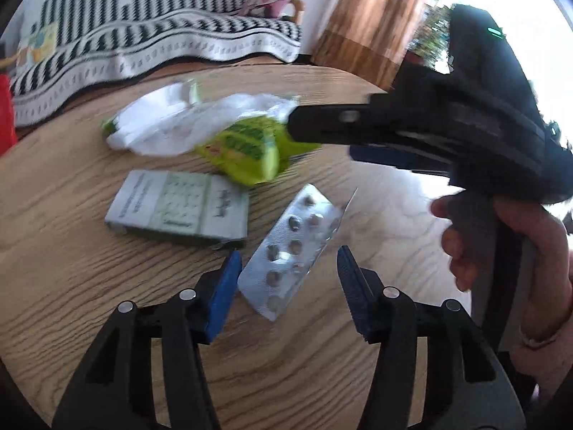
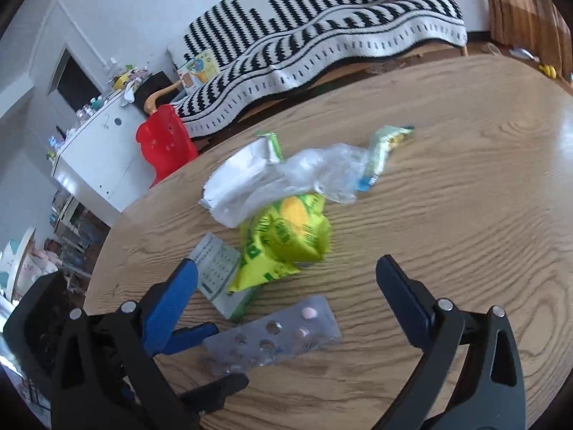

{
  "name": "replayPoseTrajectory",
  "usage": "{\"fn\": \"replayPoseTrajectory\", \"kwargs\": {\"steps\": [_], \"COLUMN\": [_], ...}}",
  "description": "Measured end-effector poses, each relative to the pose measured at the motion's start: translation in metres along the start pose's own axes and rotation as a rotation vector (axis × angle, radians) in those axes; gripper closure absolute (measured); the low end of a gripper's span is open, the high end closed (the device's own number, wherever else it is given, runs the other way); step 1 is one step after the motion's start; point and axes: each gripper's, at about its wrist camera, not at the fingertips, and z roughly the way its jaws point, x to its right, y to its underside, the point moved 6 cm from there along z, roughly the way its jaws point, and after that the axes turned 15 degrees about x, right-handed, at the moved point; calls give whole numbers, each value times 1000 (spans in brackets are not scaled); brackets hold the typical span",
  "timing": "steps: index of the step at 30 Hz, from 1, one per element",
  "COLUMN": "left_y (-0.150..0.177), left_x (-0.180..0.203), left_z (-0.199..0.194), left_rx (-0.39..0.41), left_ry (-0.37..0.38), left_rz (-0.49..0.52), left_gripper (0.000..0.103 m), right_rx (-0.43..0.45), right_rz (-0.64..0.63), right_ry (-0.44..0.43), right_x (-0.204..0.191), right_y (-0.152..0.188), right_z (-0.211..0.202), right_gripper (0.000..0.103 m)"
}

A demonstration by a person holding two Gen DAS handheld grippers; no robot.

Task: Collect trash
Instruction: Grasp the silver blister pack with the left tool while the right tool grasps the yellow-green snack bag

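Two spread grippers over littered round wooden table (image 2: 465, 179).
Left gripper (image 1: 286, 283) around silver blister pack (image 1: 290, 247), pads not touching; right gripper (image 2: 286, 286) wide open above crumpled green wrapper (image 2: 286, 240).

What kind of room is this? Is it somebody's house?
Probably a living room in someone's home. A black-and-white striped blanket covers what looks like a sofa behind the round wooden table, a red plastic child's chair stands beside it, and a cluttered white cabinet stands further back.
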Motion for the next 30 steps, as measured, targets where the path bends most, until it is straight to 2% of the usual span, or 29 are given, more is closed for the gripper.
{"fn": "replayPoseTrajectory", "kwargs": {"steps": [5,11,13,15,20,22,23,24,27,30], "left_y": [3,4,4,3,8,7,5,4,3,0], "left_x": [17,14,11,10,23,24,26,27,26,23], "left_z": [7,13,14,15,27,32,34,35,36,26], "left_rx": [-14,-22,-15,-6,-32,-29,-28,-37,-34,-12], "left_ry": [11,13,-16,-40,-17,-34,-30,-2,10,6], "left_rz": [46,-19,-22,-14,31,34,27,-12,-93,-112], "left_gripper": [49,48,45,37,35,42,63,76,78,79], "right_rx": [12,31,29,29,32,41,45,50,52,47], "right_rz": [47,73,83,88,96,101,102,101,85,47], "right_ry": [-2,-12,-11,-10,-16,-17,-18,-21,-22,-17], "right_x": [11,18,22,24,20,17,15,12,5,-5], "right_y": [-2,-5,-5,-7,-8,-9,-9,-8,-6,-3], "right_z": [-10,-20,-21,-20,-19,-18,-18,-18,-18,-16], "right_gripper": [7,7,7,7,7,7,7,7,7,7]}}
